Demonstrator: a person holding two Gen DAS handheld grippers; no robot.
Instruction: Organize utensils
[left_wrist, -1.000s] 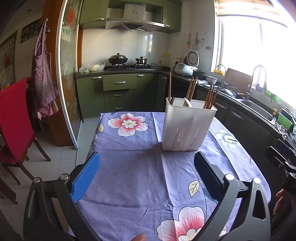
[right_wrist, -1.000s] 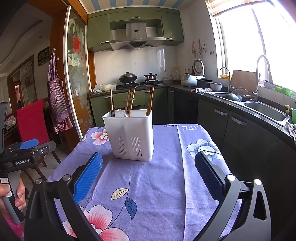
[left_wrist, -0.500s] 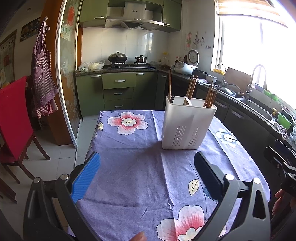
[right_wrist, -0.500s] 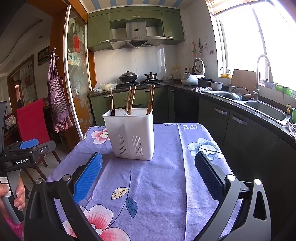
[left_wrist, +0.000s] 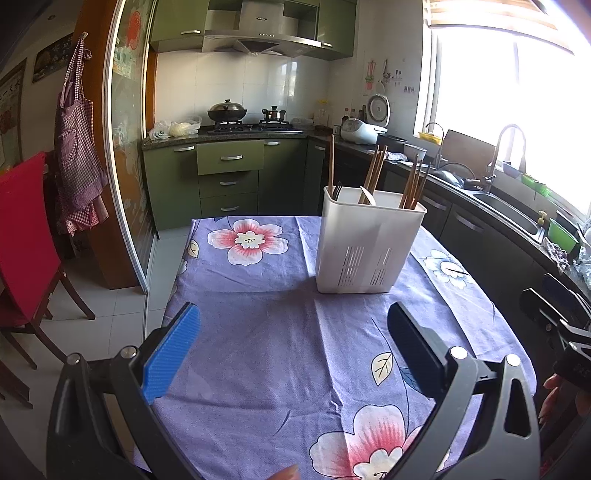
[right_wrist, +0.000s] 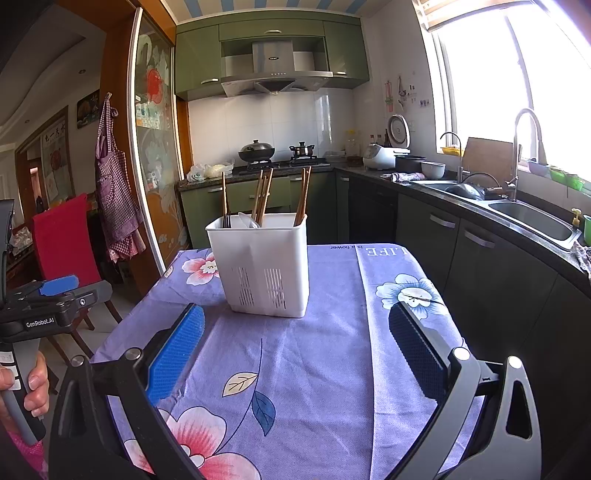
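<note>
A white plastic utensil holder (left_wrist: 367, 247) stands upright on the table with the purple floral cloth (left_wrist: 273, 332). It holds several wooden chopsticks (left_wrist: 375, 173) and a white spoon (left_wrist: 366, 195). It also shows in the right wrist view (right_wrist: 264, 264), with its chopsticks (right_wrist: 262, 195). My left gripper (left_wrist: 291, 339) is open and empty, low over the cloth, in front of the holder. My right gripper (right_wrist: 295, 339) is open and empty, also short of the holder. The left gripper body shows at the left edge of the right wrist view (right_wrist: 48, 306).
A red chair (left_wrist: 26, 236) stands left of the table. Green kitchen cabinets (left_wrist: 229, 177) and a stove with pots (left_wrist: 227, 112) lie behind. A counter with a sink (right_wrist: 532, 218) runs along the right under the window.
Both views have drifted slightly; the holder sits a little lower and farther in frame. Both grippers remain open and empty.
</note>
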